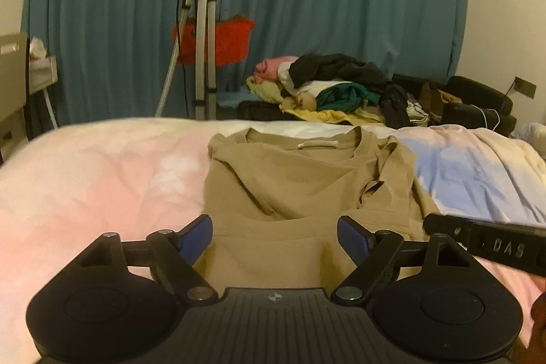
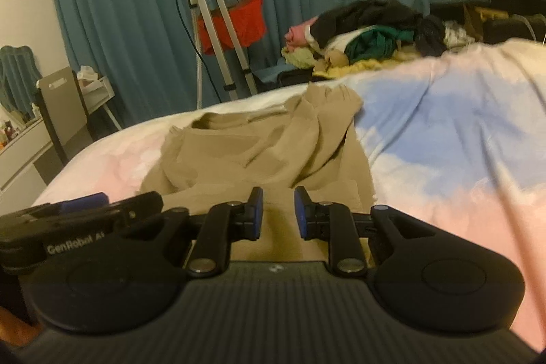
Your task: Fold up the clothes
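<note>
Partly cut off, tan shirt (image 1: 290,179) hem behind left gripper (image 1: 274,241)

A tan T-shirt (image 1: 293,179) lies on the bed — collar at the far side with a white label inside, sleeves folded inward and rumpled, the near hem lying fairly flat and smooth.

tan shirt (image 1: 293,179): matt cloth | bedspread (image 1: 102,179): soft cloth
</note>
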Action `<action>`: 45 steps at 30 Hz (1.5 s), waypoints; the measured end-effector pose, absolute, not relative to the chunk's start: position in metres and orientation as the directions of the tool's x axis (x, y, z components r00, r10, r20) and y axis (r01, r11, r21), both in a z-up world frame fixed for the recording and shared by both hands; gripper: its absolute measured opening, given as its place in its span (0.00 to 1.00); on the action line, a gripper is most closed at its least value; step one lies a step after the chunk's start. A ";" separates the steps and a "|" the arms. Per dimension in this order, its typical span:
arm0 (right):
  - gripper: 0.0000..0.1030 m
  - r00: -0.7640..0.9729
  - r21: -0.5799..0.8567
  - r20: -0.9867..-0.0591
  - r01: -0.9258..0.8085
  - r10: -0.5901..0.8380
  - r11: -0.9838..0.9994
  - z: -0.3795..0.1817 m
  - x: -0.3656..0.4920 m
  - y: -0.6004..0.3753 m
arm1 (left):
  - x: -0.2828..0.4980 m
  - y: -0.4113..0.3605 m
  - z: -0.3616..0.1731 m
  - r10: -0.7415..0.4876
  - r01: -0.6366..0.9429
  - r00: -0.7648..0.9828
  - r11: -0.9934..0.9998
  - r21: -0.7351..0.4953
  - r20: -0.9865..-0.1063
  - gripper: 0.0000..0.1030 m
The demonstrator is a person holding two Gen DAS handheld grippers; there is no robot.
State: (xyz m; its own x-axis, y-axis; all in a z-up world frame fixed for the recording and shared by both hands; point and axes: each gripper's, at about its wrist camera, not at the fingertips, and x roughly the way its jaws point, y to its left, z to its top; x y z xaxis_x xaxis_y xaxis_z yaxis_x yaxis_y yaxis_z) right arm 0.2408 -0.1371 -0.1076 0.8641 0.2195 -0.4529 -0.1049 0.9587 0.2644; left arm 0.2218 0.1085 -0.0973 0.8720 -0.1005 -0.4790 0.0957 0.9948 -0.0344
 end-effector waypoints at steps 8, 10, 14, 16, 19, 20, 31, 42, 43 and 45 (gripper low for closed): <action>0.44 0.897 0.217 -0.400 -0.107 0.188 0.970 -0.063 0.177 -0.149 | 0.151 0.114 -0.065 -0.123 0.129 0.884 0.991 -0.017 -0.451 0.93; 0.81 0.905 0.222 -0.375 -0.121 0.199 0.967 -0.050 0.158 -0.154 | 0.134 0.113 -0.057 -0.132 0.144 0.887 0.990 -0.008 -0.443 0.98; 0.89 0.922 0.232 -0.332 -0.124 0.198 0.965 -0.033 0.127 -0.160 | 0.100 0.106 -0.046 -0.125 0.148 0.896 0.989 0.020 -0.426 0.99; 0.89 0.928 0.249 -0.316 -0.119 0.197 0.961 -0.027 0.113 -0.163 | 0.089 0.105 -0.042 -0.124 0.147 0.892 0.989 0.020 -0.434 0.99; 0.89 0.932 0.266 -0.310 -0.105 0.189 0.958 -0.022 0.096 -0.166 | 0.075 0.103 -0.035 -0.117 0.132 0.880 0.991 0.001 -0.461 1.00; 0.89 0.934 0.272 -0.313 -0.088 0.175 0.958 -0.020 0.091 -0.168 | 0.072 0.102 -0.031 -0.109 0.120 0.873 0.993 -0.006 -0.476 0.99; 0.89 0.915 0.357 -0.385 0.028 0.120 0.934 -0.021 0.071 -0.181 | 0.062 0.097 -0.021 -0.151 0.032 0.804 0.977 -0.210 -0.575 0.99; 0.89 0.777 0.660 -0.537 0.145 0.328 0.737 -0.094 0.081 -0.220 | 0.079 0.145 -0.092 -0.312 -0.105 0.596 0.883 -0.457 -0.740 0.97; 0.89 0.759 0.737 -0.524 0.177 0.386 0.653 -0.107 0.083 -0.224 | 0.082 0.152 -0.098 -0.343 -0.135 0.581 0.853 -0.503 -0.738 0.97; 0.89 0.729 0.832 -0.496 0.244 0.472 0.498 -0.131 0.085 -0.228 | 0.088 0.161 -0.112 -0.377 -0.182 0.557 0.814 -0.552 -0.740 0.95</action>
State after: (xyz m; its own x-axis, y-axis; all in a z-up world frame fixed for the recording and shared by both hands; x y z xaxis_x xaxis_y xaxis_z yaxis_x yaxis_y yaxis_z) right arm 0.0853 -0.2282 -0.1314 0.7287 0.4720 -0.4962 0.2444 0.4975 0.8323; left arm 0.0878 0.1609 -0.1122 0.5568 -0.3773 -0.7400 -0.1822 0.8137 -0.5520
